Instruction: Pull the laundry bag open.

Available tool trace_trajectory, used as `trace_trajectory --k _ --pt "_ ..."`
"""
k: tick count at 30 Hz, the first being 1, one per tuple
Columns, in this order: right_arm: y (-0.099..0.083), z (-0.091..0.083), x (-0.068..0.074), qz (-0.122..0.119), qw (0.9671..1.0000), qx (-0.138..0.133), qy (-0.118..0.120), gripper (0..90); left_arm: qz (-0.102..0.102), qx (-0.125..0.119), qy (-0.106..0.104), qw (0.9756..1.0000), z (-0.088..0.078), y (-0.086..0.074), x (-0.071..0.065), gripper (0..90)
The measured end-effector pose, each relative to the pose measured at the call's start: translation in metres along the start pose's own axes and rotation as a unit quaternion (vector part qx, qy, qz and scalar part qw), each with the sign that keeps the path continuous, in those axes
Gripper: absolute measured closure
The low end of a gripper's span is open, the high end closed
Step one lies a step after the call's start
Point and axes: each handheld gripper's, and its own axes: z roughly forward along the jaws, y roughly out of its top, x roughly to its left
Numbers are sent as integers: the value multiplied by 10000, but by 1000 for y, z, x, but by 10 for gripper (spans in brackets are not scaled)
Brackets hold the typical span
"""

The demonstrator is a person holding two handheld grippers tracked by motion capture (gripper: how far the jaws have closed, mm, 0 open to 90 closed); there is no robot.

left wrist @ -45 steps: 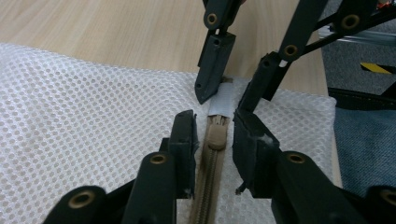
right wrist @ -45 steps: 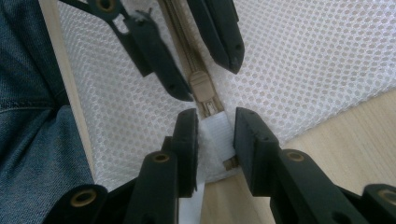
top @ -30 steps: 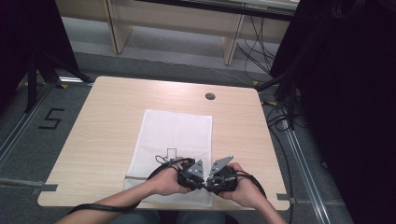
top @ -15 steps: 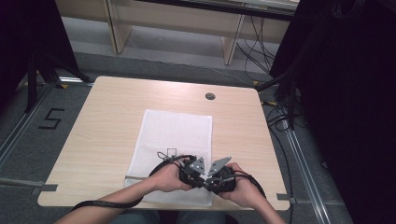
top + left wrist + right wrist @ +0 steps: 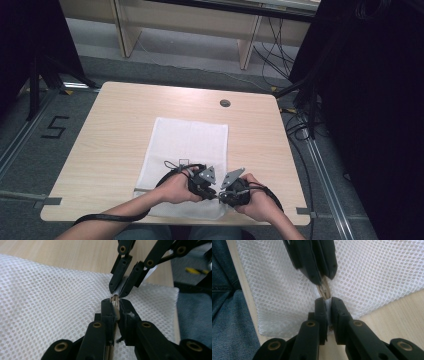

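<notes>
Item: small tan, wood-coloured piece [image 5: 114, 300], what it is unclear, being held above a white mesh cloth [image 5: 187, 145] that is lying on the table [image 5: 105, 135], near its front edge. Left tool [image 5: 115, 305]: jaws nearly together, gripping the tan piece at one end. Right tool [image 5: 327, 302]: meeting the left tip to tip, jaws having just been closing and now pinching something white with the tan piece's other end at its tips.
</notes>
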Motion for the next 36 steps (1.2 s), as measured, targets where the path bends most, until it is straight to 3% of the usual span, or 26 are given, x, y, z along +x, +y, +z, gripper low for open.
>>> trace_trajectory --k 9,12,24,25,26,27,28,29,30,32,34,36 --pt "0 1 1 -38 9999 -30 157 849 8 -4 -21 10000 -2 -5 -3 824" --pt "1 0 3 -125 9999 20 91 849 -134 -50 -58 9999 -2 -5 -3 824" --pt "3 1 3 -128 9998 32 118 852 69 35 7 10000 -3 -6 -5 825" --pt "2 0 3 -109 9999 5 123 854 150 204 121 9996 -5 -7 -5 825" --pt "1 0 3 -127 9998 29 126 855 67 215 120 9997 -8 -9 -3 825" --pt "1 0 3 -142 9998 37 94 856 -129 19 33 9999 -13 -12 0 825" --pt "0 0 3 -169 9998 24 63 856 -143 91 141 9998 -18 -14 1 825" --pt "0 -1 3 -196 9998 72 45 856 -6 210 223 9995 -23 -16 3 825" --pt "0 -1 4 -164 9998 125 56 856 -125 102 153 9998 -28 -19 4 824" --pt "1 -1 4 -235 9996 114 44 850 -77 -97 33 9999 -32 -23 3 823" --pt "2 -1 3 -209 9996 170 116 805 27 -155 128 9998 -30 -22 -2 823" --pt "4 -3 2 -94 9995 178 258 609 27 -234 102 9997 -29 -21 -2 822"
